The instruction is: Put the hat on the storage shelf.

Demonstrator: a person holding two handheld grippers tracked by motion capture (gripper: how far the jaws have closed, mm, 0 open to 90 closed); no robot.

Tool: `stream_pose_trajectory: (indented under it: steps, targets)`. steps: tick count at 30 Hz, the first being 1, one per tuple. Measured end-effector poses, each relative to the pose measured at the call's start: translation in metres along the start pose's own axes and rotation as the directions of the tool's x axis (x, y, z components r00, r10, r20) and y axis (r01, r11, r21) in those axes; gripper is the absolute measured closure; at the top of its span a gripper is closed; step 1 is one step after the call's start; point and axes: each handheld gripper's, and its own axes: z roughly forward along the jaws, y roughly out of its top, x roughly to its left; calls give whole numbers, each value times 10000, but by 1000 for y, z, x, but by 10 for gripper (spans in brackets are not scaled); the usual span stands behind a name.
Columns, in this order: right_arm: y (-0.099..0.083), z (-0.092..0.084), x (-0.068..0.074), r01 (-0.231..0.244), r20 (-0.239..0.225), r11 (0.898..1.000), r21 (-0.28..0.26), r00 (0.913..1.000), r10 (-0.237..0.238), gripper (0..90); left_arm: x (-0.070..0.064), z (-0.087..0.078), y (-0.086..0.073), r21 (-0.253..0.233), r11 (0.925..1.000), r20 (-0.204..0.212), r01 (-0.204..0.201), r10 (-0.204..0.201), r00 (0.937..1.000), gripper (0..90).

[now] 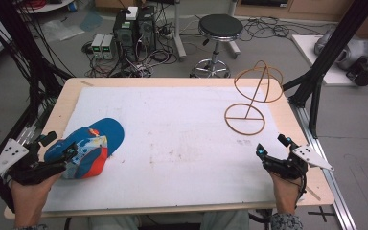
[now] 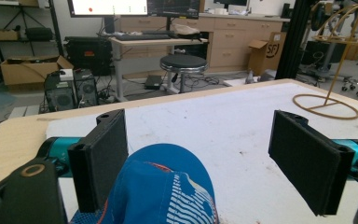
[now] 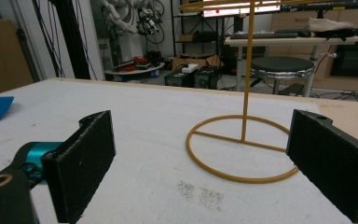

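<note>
A blue cap (image 1: 88, 148) with orange and white panels lies at the left of the white mat (image 1: 182, 143), its brim pointing away from me. My left gripper (image 1: 60, 146) sits right at the cap's near left side. In the left gripper view the jaws of the left gripper (image 2: 200, 135) stand wide, and the cap's crown (image 2: 163, 186) rises between them, close to the left pad (image 2: 102, 158). My right gripper (image 1: 272, 146) rests at the mat's right front, open and holding nothing. The right gripper (image 3: 203, 126) faces a yellow wire hat stand (image 3: 247, 70), which stands at the back right (image 1: 254, 98).
The mat covers a wooden table (image 1: 67, 96). Black frame posts (image 1: 316, 81) rise at both sides of the table. Beyond the far edge are a black stool (image 1: 219, 28), computer boxes (image 1: 134, 28) and cables on the floor.
</note>
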Motion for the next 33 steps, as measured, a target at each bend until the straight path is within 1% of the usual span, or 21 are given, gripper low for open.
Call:
stream_pose_trajectory:
  steps: [1,2,5,9,10,13,16,17,18,19,24,33]
  targets:
    - [0,0,1,-18,-6,10000,30,10000,18,71,1,0,0,-64,10000,33,38,-38,10000,200]
    - [0,0,1,61,-24,10000,13,10000,-61,71,1,-1,0,-85,10000,75,49,-48,10000,200]
    - [0,0,1,68,-66,10000,40,10000,-68,71,2,-1,0,-117,9999,59,87,-86,9999,201]
    - [0,1,2,198,-65,9998,57,9998,-198,71,2,-1,-1,-81,10000,45,32,-32,10000,205]
    - [0,1,2,205,-47,9998,37,9998,-205,71,2,-1,-1,-53,10000,97,-5,6,10000,207]
    - [0,1,2,207,-46,9998,7,9998,-207,71,2,-1,-1,-27,10000,81,-32,32,10000,213]
    - [0,2,2,224,-96,9997,64,9997,-224,71,3,-1,-1,-27,10000,33,-42,42,10000,214]
    - [0,2,3,233,-97,9997,59,9997,-233,71,4,-2,-2,-2,10000,-8,-47,47,10000,215]
    - [0,2,3,234,-97,9997,64,9997,-233,71,6,-3,-3,-3,10000,-134,-96,95,9999,215]
    - [0,2,3,241,-85,9997,61,9997,-240,71,7,-3,-4,-6,9999,-148,-101,100,9998,215]
    - [0,2,3,248,-93,9997,67,9997,-247,71,11,-5,-7,4,10000,-251,-43,43,9997,226]
    - [0,2,3,290,-122,9995,119,9995,-288,71,17,-4,-16,323,9994,-215,-120,127,9997,249]
